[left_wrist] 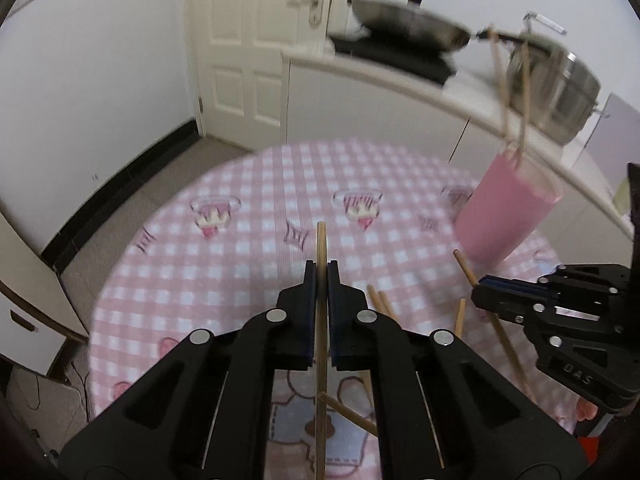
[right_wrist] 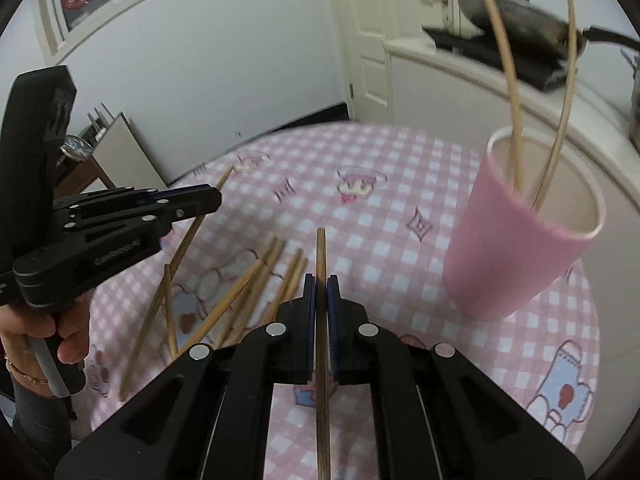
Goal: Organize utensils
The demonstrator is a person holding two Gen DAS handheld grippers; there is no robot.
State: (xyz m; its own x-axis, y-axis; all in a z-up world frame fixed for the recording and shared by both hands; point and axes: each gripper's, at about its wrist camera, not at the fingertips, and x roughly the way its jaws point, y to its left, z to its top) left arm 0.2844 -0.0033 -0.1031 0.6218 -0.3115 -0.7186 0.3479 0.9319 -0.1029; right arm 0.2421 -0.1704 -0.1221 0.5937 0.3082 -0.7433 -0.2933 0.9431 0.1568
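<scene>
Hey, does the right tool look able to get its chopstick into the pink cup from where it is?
Probably yes. The right tool grips its chopstick with the pink cup just ahead to its right, mouth open toward it. Only two chopsticks in the cup occupy it, leaving room.

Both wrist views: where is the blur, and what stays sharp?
Left wrist view: pink cup, wok and tablecloth smeared; left gripper and its chopstick crisp. Right wrist view: milder blur on the cup; right gripper sharp; fisheye bends the counter edge.
</scene>
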